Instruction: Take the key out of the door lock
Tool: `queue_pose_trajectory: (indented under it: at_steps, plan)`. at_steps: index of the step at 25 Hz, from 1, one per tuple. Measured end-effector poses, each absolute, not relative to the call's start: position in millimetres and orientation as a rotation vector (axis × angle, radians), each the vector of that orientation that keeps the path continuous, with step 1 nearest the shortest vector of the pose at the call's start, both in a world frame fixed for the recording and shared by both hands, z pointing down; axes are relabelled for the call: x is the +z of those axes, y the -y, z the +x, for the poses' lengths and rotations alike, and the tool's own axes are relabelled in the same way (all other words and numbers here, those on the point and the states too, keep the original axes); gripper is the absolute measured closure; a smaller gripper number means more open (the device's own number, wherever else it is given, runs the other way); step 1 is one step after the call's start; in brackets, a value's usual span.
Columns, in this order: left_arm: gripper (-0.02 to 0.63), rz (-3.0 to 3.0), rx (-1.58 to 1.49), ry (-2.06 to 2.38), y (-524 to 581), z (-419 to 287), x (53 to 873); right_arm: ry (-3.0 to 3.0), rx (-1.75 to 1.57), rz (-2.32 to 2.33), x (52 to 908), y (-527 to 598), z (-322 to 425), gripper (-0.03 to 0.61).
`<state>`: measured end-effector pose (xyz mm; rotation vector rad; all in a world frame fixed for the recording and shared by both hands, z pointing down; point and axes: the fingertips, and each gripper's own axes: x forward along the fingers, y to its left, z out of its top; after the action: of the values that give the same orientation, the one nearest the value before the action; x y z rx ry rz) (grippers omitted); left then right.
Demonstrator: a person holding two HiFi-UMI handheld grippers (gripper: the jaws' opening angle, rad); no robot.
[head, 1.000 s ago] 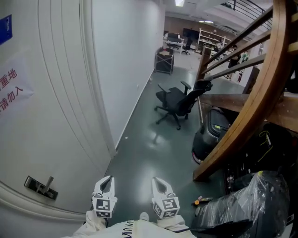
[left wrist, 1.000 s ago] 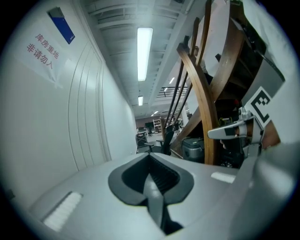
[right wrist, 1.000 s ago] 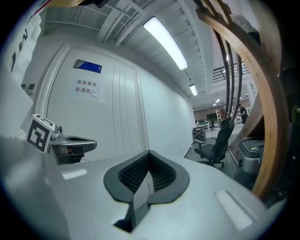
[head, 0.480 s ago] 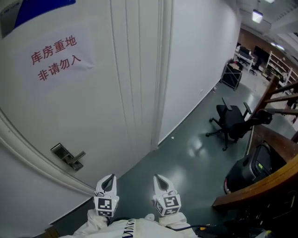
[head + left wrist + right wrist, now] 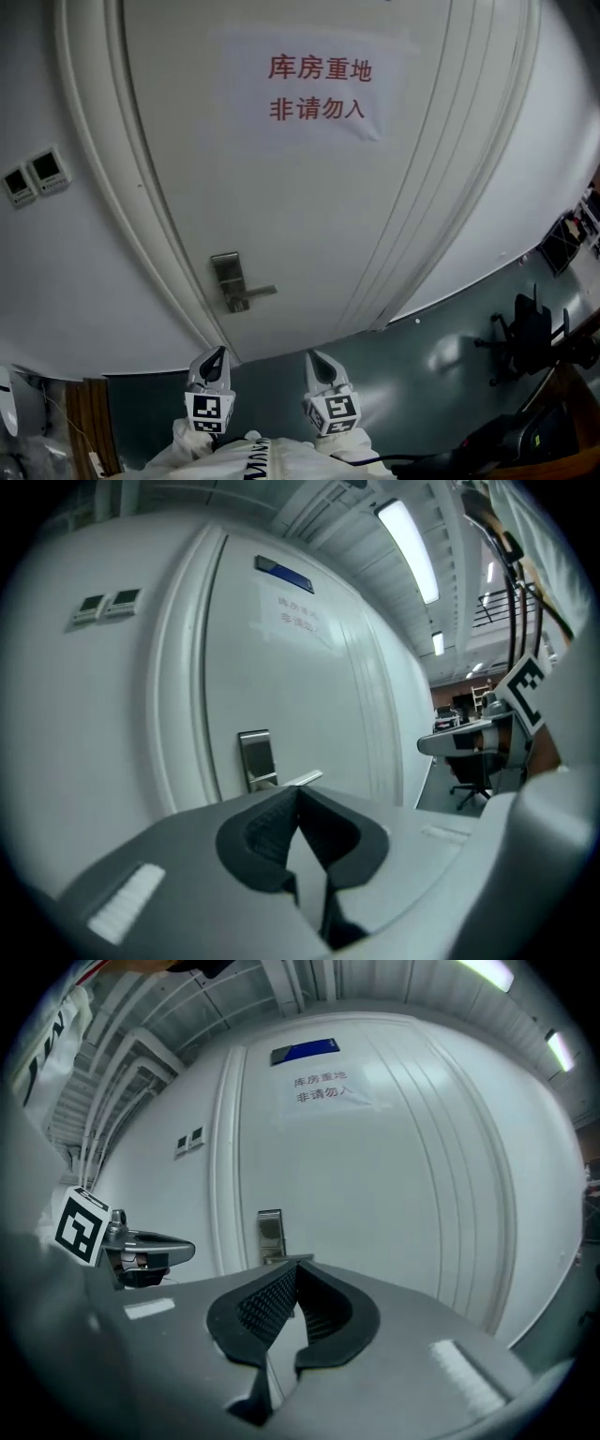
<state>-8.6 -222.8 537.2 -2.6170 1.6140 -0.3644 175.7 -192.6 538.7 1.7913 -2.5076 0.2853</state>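
A white door (image 5: 309, 206) fills the head view, with a steel lock plate (image 5: 228, 279) and its lever handle (image 5: 255, 292) at the centre left. The key is too small to make out in any view. My left gripper (image 5: 210, 362) and right gripper (image 5: 320, 364) are side by side at the bottom edge, short of the door, both shut with nothing in them. The left gripper view looks over its shut tips (image 5: 298, 794) at the lock plate (image 5: 255, 757). In the right gripper view the plate (image 5: 270, 1234) stands just above its shut tips (image 5: 296, 1267).
A paper notice with red characters (image 5: 317, 89) is stuck on the door above the lock. Wall switches (image 5: 33, 173) sit left of the door frame. A black office chair (image 5: 530, 328) stands on the dark floor at the right. A blue sign (image 5: 305, 1052) hangs above the notice.
The view has swung from the corridor and stair rail round to face the door; the lock plate moved from the lower left to the centre. Both grippers stayed shut and side by side.
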Motion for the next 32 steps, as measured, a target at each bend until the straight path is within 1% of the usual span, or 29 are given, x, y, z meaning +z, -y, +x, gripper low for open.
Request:
queue_pose_trajectory:
  at_steps: [7,13,17,23,28,32]
  plan:
    - [0.614,-2.557,-0.338,-1.721,230,-84,537,2.552,0.300,1.685,542,217,103,0.586]
    - [0.614,-2.534,-0.343,-1.781,231,-136,547,2.520,0.377,1.726,554,227,72,0.586]
    - [0.614,-2.525,-0.338,-1.814,233,-145,549,2.506,0.369,1.723,554,235,68,0.586]
    - [0.614,-2.509,-0.330,-1.860,239,-139,547,2.496,0.344,1.696,558,260,75,0.586]
    - [0.614,-2.475,-0.339,-1.918,240,-137,546,2.524,0.473,1.661,576,279,82,0.538]
    - [0.614,-2.451,-0.355,-1.932,242,-133,543,2.546,0.592,1.621,592,292,81,0.474]
